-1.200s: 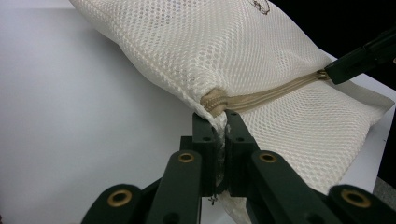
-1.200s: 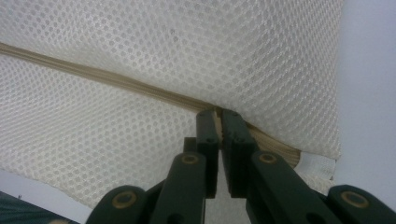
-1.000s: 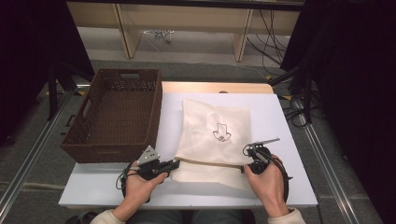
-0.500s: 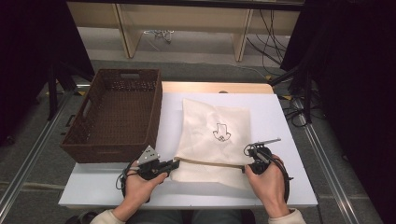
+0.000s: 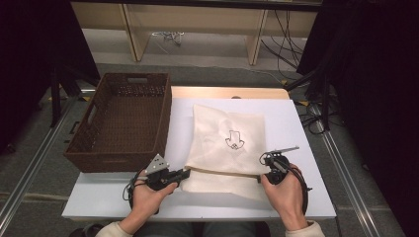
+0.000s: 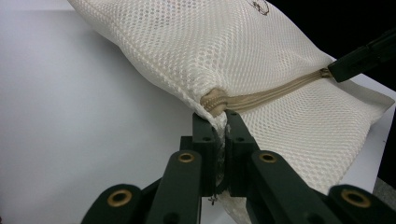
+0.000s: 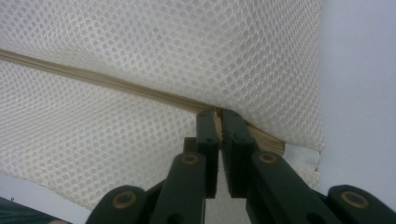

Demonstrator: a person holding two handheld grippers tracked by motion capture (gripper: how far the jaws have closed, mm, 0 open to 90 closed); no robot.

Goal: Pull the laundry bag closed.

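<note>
A cream mesh bag [image 5: 227, 143] with a small black print lies on the white table [image 5: 296, 123], its tan zipper [image 5: 222, 171] running across the near end. My left gripper [image 5: 187, 174] is shut on the bag's left zipper end; in the left gripper view the jaws pinch mesh [image 6: 219, 126] just below the zipper's bunched end [image 6: 215, 100]. My right gripper [image 5: 262, 177] is shut on the right zipper end. In the right gripper view its jaws [image 7: 219, 116] clamp the zipper line [image 7: 116, 84]. The zipper is stretched taut between both grippers.
A dark brown wicker basket [image 5: 121, 121] stands at the table's left, close to the bag's left edge. Wooden shelf legs and cables lie beyond the far table edge. Bare tabletop [image 5: 99, 197] shows at the near left corner.
</note>
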